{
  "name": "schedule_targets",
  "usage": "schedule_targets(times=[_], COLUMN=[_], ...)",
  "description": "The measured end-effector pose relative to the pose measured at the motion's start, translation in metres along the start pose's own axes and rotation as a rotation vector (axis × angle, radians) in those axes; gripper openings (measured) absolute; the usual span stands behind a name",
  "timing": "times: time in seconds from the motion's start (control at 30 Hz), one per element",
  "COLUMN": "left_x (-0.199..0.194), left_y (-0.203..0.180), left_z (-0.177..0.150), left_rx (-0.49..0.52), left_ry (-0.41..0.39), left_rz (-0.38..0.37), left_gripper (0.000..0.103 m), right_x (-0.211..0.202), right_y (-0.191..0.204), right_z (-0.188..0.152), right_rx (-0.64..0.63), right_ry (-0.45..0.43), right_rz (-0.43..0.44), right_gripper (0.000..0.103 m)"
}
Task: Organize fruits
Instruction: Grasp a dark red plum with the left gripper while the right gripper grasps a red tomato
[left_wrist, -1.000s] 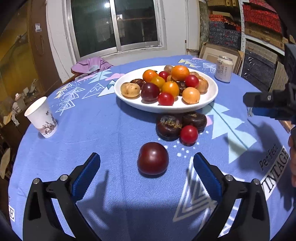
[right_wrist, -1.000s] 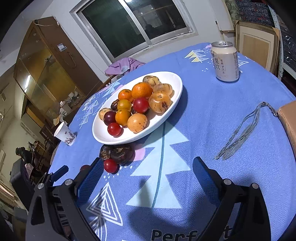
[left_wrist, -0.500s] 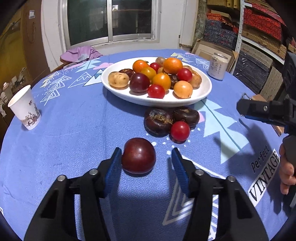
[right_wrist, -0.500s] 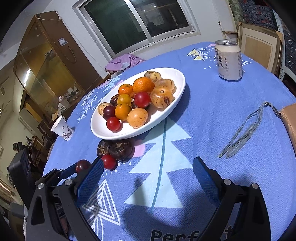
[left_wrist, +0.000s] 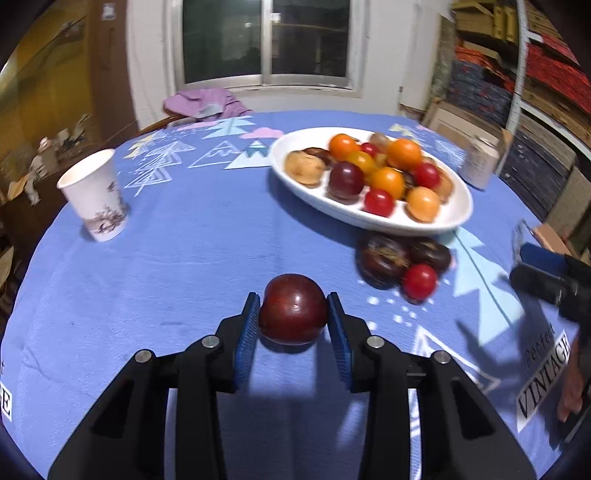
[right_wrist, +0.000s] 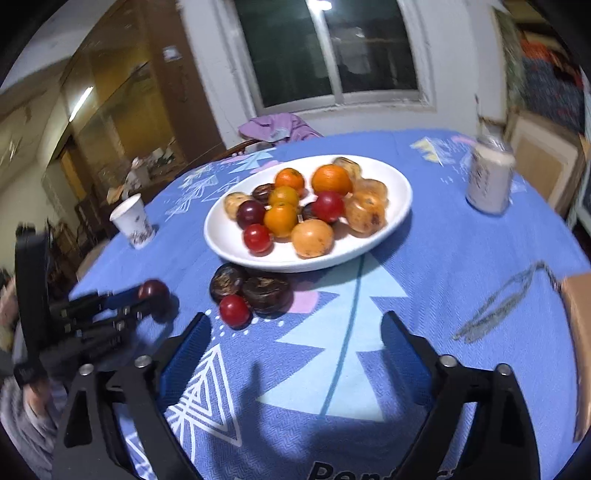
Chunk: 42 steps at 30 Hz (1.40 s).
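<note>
Round bench under blue patterned cloth (left_wrist: 207, 243); white oval fruit-filled plate (right_wrist: 400, 206) well beyond. Dark red round plum (left_wrist: 293, 309) is clenched by left gripper (left_wrist: 293, 325), low over the cloth; lift-and-carry to plate is judged next. Right gripper (right_wrist: 295, 354) is held spread, empty.

Both tools are matte black plastic. The left gripper (left_wrist: 293, 325) has two angular arms with round silver screw heads along them, each ending in a blue ribbed pad (left_wrist: 246, 334). The right gripper (right_wrist: 295, 354) is built the same, with silver screws and blue pads (right_wrist: 184, 354). Beside the left gripper's handle there is bare skin and a grey sleeve (right_wrist: 26, 417).
</note>
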<state>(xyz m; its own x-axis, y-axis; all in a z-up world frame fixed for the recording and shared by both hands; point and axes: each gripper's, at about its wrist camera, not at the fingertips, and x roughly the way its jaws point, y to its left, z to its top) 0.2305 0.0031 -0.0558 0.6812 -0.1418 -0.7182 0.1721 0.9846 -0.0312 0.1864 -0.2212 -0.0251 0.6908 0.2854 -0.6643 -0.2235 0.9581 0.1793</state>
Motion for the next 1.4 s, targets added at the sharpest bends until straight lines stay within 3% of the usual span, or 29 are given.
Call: schedule_targets(times=[0.1,0.27,0.4,0.6,0.97,1.1,1.2,1.4], left_x=[0.005,0.006,0.006,0.007,0.008,0.008,0.009,0.009], left_y=[0.003,0.009,0.009,0.008,0.007,0.007,0.008,0.008], left_z=[0.000,-0.001,-0.002,-0.001,-0.001,-0.001,-0.001,-0.001], left_rx=[-0.013,-0.027,-0.030,-0.034,-0.033,-0.033,-0.033,-0.031], left_ry=[0.014,0.022,0.020,0.021,0.022,0.024,0.029,0.031], left_rz=[0.014,0.005,0.006,0.006,0.010,0.013,0.014,0.016], left_gripper=[0.036,0.037,0.037,0.037,0.038,0.038,0.038,0.038], right_x=[0.006,0.023,0.028,0.043,0.057,0.051,0.045,0.051], right_y=[0.027,0.065,0.072,0.080,0.086,0.078,0.063,0.065], right_z=[-0.007,-0.014,-0.005,0.001,0.007,0.003,0.006,0.004], right_rx=[-0.126,-0.308,-0.333,-0.345,-0.383,-0.382,-0.304,-0.301], right_ry=[0.018,0.056,0.019,0.061,0.080,0.114,0.142,0.136], right_rz=[0.004,-0.027,-0.038,-0.009,-0.061,-0.010,0.069,0.028], right_gripper=[0.060,0.043,0.043,0.038,0.037,0.038,0.038,0.036])
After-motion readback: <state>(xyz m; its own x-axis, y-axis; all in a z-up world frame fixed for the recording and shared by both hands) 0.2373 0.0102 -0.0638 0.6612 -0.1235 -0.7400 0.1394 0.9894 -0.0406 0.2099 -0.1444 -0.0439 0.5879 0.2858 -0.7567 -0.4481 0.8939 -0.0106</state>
